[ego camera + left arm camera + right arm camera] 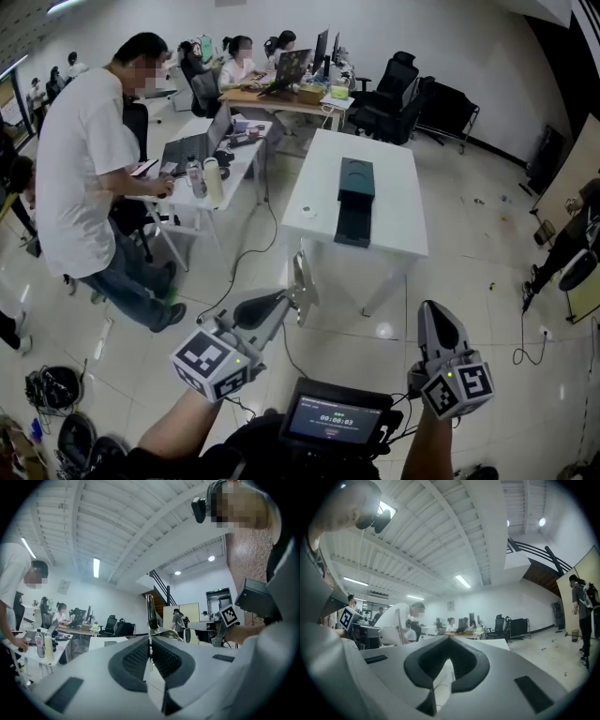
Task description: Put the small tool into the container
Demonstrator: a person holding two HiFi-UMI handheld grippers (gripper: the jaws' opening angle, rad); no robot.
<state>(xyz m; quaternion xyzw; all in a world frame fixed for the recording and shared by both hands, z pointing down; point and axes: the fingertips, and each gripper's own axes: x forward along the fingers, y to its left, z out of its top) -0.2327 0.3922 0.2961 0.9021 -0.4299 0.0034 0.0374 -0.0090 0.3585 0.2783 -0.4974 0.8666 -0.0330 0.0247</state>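
My left gripper (pixel 300 298) is held level over the floor, shut on a small thin metal tool (pixel 301 270) that sticks up from its tips. The left gripper view shows the tool (pixel 151 613) pinched upright between the dark pads (pixel 136 660). The container (pixel 354 201), a dark box with its lid open, lies on the white table (pixel 394 230) ahead of both grippers, well beyond them. My right gripper (pixel 434 317) hovers to the right with its tips together and nothing in them; its jaws (pixel 450 638) meet in the right gripper view.
A person in a white shirt (pixel 89 173) stands at the left by a desk (pixel 202 178) with a laptop and bottles. More desks, seated people and office chairs (pixel 398 94) fill the back. Cables (pixel 253 253) trail across the floor. A small screen (pixel 336 418) hangs at my chest.
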